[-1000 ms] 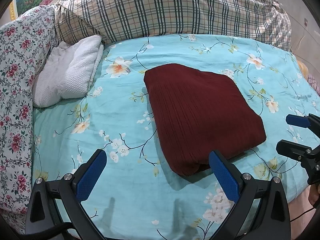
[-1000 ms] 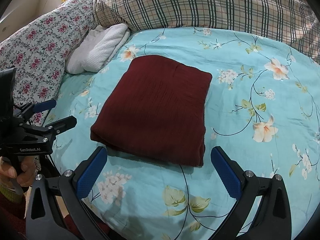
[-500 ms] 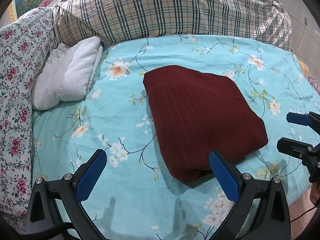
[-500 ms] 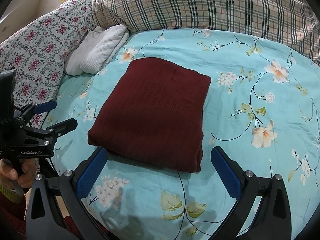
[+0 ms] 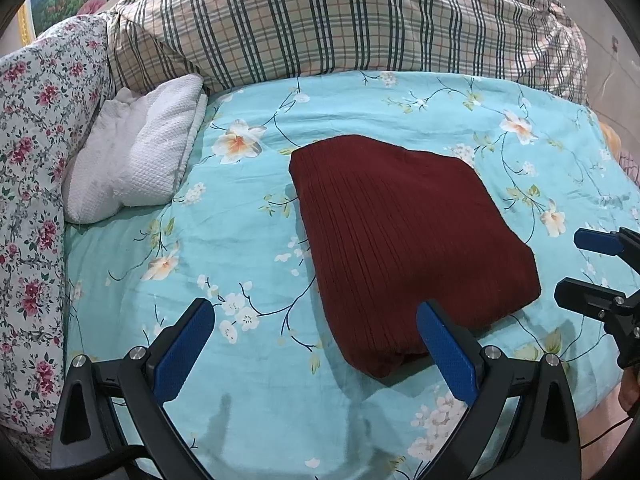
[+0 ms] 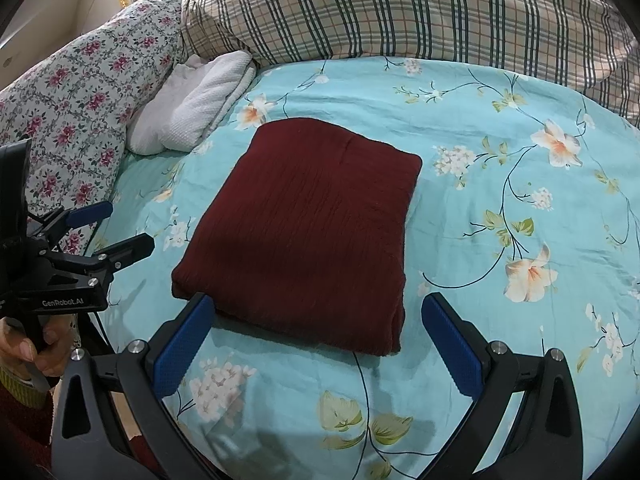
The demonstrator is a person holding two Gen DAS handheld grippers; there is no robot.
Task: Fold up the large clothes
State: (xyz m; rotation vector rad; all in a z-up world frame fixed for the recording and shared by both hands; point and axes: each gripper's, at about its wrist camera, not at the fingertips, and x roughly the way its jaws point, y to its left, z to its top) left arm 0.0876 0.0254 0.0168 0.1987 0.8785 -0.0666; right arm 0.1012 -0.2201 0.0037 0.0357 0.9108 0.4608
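Note:
A dark red knitted garment [image 5: 404, 236] lies folded into a thick rectangle on the turquoise floral bedsheet [image 5: 224, 248]; it also shows in the right wrist view [image 6: 308, 228]. My left gripper [image 5: 316, 344] is open and empty, just in front of the garment's near left corner, above the sheet. My right gripper [image 6: 318, 336] is open and empty, with its jaws on either side of the garment's near edge. The right gripper also shows at the right edge of the left wrist view [image 5: 592, 268], and the left gripper at the left of the right wrist view [image 6: 116, 228].
A white textured folded cloth [image 5: 136, 160] lies at the back left, also visible from the right wrist [image 6: 196, 108]. A plaid quilt [image 5: 340, 20] is piled along the back. A pink floral cover [image 5: 28, 160] runs down the left side. The bed edge is close in front.
Both grippers have moved slightly forward toward the garment; it sits closer to the jaws than before. The garment has not moved.

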